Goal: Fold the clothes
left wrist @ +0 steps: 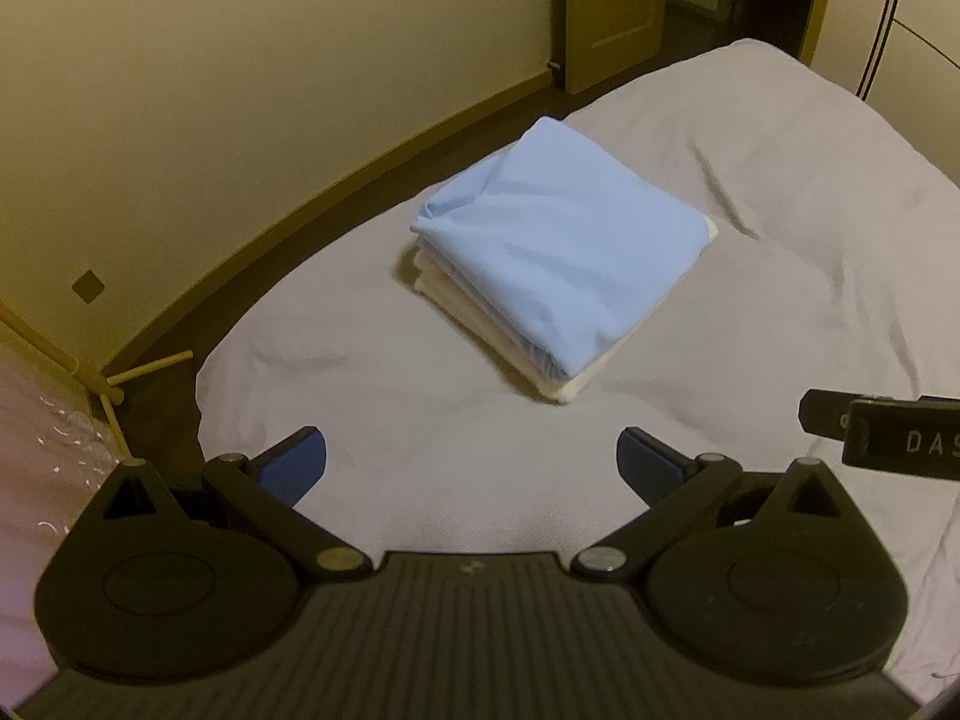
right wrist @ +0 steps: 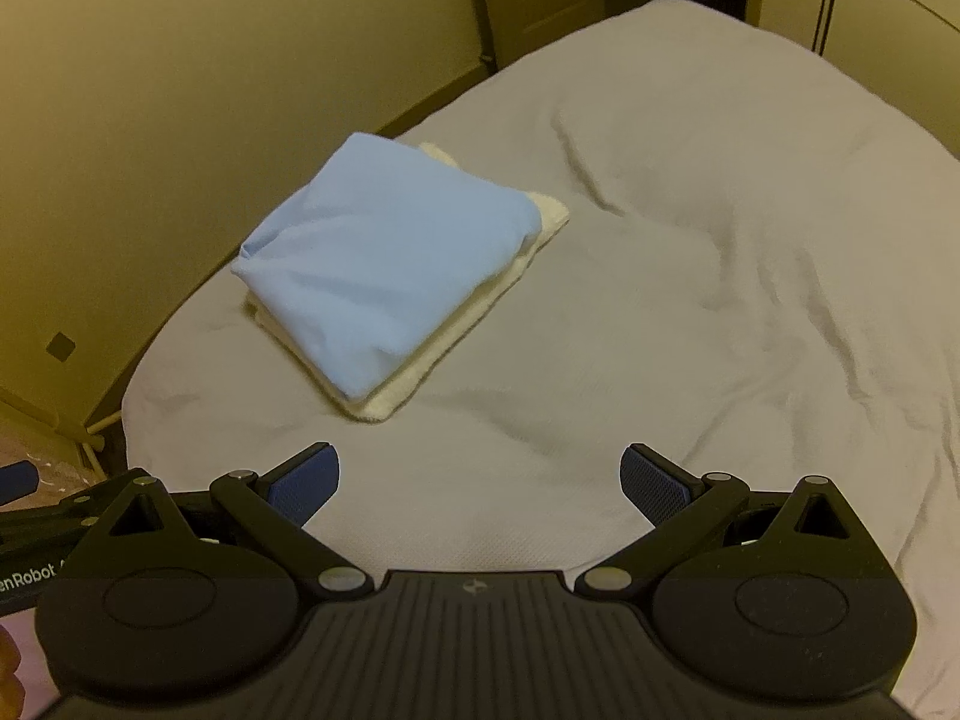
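A bed (left wrist: pixel 750 192) fills most of both views, covered by a pale grey sheet (right wrist: pixel 720 276) with soft creases running across its right half. Beyond the bed's left edge stands a cream wall (left wrist: pixel 240 90) with a dark skirting strip along its foot. A closed cream door (left wrist: pixel 618 6) stands past the bed's far corner. At the near left corner, a light wooden frame (left wrist: pixel 114 387) leans by a pinkish cloth (left wrist: pixel 42 450).
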A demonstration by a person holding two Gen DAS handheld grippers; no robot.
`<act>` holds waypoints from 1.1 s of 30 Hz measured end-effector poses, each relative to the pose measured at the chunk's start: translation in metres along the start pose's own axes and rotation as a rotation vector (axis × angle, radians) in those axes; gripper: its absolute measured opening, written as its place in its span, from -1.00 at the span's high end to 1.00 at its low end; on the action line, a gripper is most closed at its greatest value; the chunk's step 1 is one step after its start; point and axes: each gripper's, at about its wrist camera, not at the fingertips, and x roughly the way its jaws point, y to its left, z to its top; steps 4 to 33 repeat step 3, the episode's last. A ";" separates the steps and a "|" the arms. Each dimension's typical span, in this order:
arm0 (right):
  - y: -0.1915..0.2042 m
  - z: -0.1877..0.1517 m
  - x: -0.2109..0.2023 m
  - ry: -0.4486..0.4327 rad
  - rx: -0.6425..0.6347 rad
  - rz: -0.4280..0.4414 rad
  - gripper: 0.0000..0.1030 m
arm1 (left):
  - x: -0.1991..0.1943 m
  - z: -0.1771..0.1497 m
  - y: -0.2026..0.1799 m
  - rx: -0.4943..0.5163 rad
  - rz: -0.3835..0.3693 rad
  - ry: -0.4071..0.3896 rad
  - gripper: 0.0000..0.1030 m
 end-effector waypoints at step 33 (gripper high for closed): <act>-0.001 -0.004 -0.011 -0.021 0.001 0.002 -1.00 | -0.012 -0.004 0.001 -0.001 0.002 -0.036 -0.98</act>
